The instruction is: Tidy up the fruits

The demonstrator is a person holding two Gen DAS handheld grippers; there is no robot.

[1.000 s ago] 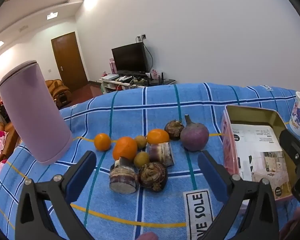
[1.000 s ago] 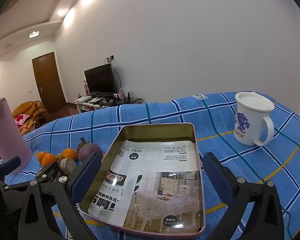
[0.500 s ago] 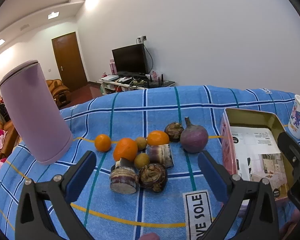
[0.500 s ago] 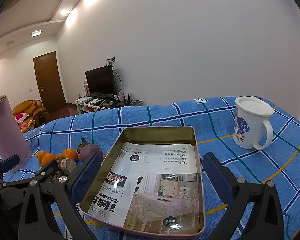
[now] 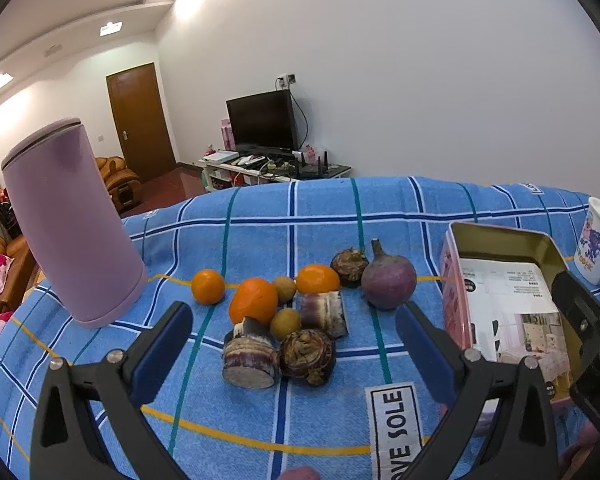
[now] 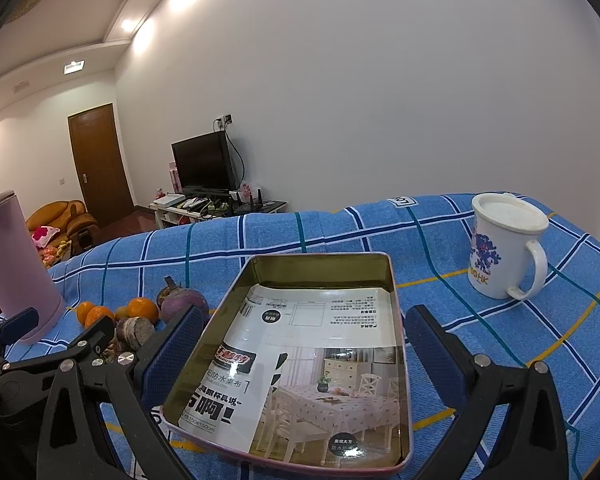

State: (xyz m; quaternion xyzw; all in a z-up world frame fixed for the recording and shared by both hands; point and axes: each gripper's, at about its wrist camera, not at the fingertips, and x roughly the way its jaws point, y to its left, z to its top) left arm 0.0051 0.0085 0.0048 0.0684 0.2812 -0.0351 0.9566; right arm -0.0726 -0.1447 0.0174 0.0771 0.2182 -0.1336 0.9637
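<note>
Your round orange tangerines [image 5: 253, 300] and brown cut root pieces [image 5: 251, 354] sit clustered on the blue checked cloth [image 5: 260, 224], just left of the shallow gold metal tin [image 6: 320, 268]; they look firm but roll easily, so pinch each across its widest middle. Your left gripper [image 5: 292, 340] hovers spread and empty before the pile, and your right gripper [image 6: 304, 344] hangs spread and empty over the tin.

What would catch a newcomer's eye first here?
The fruit pile in the middle of the blue checked cloth, just ahead of the open left gripper. To its right lies a tin tray lined with a printed sheet, framed by the open right gripper. A tall pink cylinder stands far left.
</note>
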